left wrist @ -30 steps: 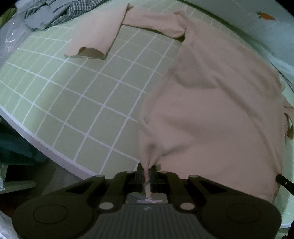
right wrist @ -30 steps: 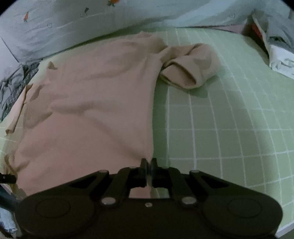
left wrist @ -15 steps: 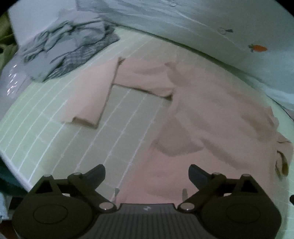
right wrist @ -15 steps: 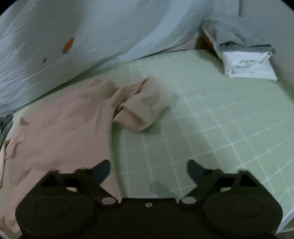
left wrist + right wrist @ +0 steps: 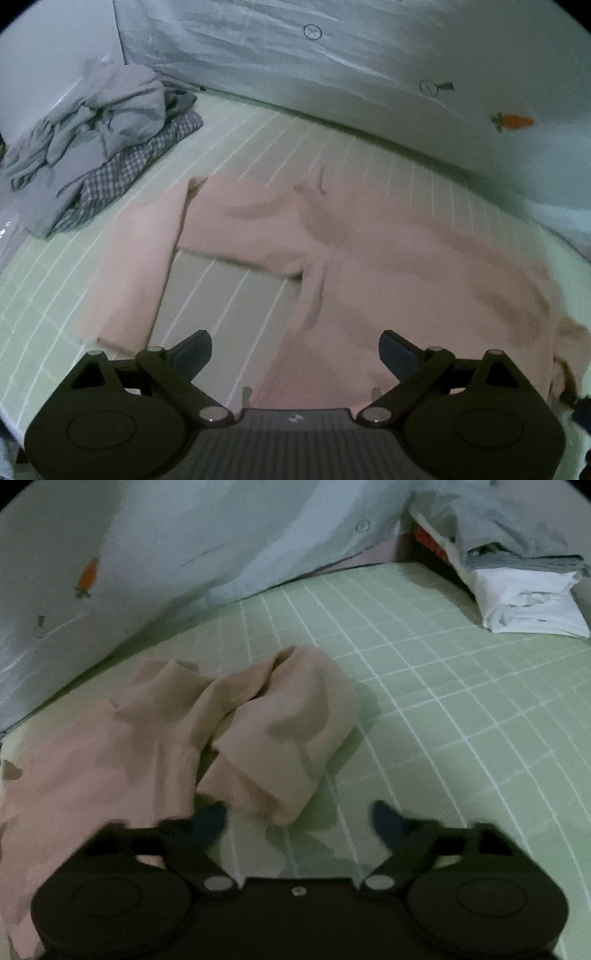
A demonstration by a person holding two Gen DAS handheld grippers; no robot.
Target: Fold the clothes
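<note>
A pale pink long-sleeved top lies spread on the green checked sheet. In the left wrist view its left sleeve bends down toward the front. My left gripper is open and empty, above the top's side edge. In the right wrist view the top's other sleeve lies bunched and folded over itself beside the body. My right gripper is open and empty, just in front of that sleeve's cuff.
A heap of grey and checked clothes lies at the back left. A folded white and grey stack sits at the back right. A pale blue quilt with carrot prints runs along the far side.
Both grippers were shut on the top's bottom hem a second ago; both have let go, opened, and moved forward over the top toward the sleeves.
</note>
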